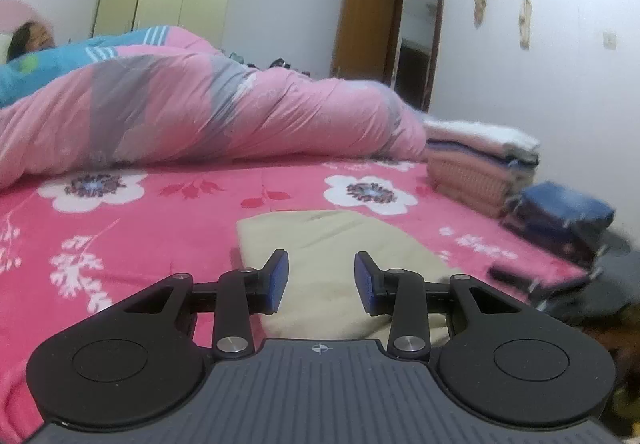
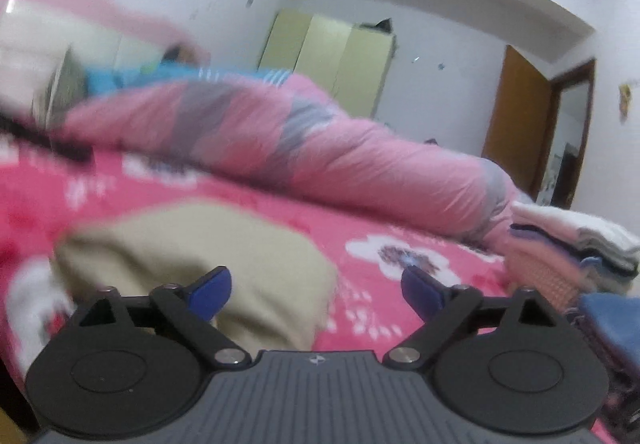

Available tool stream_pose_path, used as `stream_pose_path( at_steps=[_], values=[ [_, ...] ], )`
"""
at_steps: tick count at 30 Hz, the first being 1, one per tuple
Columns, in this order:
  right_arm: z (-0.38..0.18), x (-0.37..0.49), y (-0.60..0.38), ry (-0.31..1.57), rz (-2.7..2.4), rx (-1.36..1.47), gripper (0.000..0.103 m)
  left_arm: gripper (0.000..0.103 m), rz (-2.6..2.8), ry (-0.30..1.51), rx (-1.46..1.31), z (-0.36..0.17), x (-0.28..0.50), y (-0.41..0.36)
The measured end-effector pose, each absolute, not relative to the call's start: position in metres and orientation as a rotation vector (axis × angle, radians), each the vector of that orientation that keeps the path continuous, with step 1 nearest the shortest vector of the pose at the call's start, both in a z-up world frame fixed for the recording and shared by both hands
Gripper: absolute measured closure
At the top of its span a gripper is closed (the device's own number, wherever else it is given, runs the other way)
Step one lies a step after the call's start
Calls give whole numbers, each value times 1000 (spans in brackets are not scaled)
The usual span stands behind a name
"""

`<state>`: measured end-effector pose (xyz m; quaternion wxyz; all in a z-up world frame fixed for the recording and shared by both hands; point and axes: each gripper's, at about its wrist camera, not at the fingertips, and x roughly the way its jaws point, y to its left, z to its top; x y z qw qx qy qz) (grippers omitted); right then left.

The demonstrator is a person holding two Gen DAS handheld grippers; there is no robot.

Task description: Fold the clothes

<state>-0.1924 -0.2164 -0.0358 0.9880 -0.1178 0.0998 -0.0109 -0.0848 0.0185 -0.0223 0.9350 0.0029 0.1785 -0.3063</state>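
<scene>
Plainly, both pairs of fingers stand apart and hold nothing: the left gripper [image 1: 321, 280] hovers low over a cream cloth [image 1: 340, 244] lying flat and compact on the bed [image 1: 160, 212], while the right gripper [image 2: 316, 290], spread wider, sits at that cloth's edge. Such a neat cloth fits either a fold just finished or one awaiting another fold, near a stack of folded clothes [image 1: 480, 160]. The right view is blurred, the cloth's near edge is hidden behind the grippers, and a pink quilt [image 1: 208, 108] blocks the far side.

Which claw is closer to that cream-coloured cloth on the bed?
Left. The left claw hangs open directly over the cream cloth. The right claw is open too, with the cloth mostly off to its left.
</scene>
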Motion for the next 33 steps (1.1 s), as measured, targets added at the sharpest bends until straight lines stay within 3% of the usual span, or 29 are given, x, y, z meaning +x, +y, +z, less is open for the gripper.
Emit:
stream_pose_path(
  at_steps=[8, 10, 13, 18, 23, 27, 31, 33],
  values=[
    [-59, -157, -223, 279, 81, -36, 57, 66, -469, 521, 144, -69, -67, -14],
    [-86, -146, -225, 359, 86, -28, 57, 65, -466, 547, 82, -74, -64, -5],
    [-76, -149, -232, 354, 74, 43, 58, 65, -455, 555, 63, -68, -64, 5],
    [-52, -172, -219, 225, 109, -52, 60, 65, -441, 516, 96, -59, -72, 12],
    [-94, -164, -201, 318, 87, -158, 60, 63, -418, 562, 122, -67, -70, 3],
    [-65, -170, -205, 316, 43, -161, 60, 62, -391, 578, 113, -51, -69, 5],
    [-46, -176, -222, 276, 11, -89, 60, 47, -386, 535, 121, -27, -68, -1],
    [-49, -170, -234, 301, 22, -24, 62, 46, -390, 529, 153, -23, -63, -16]
  ],
)
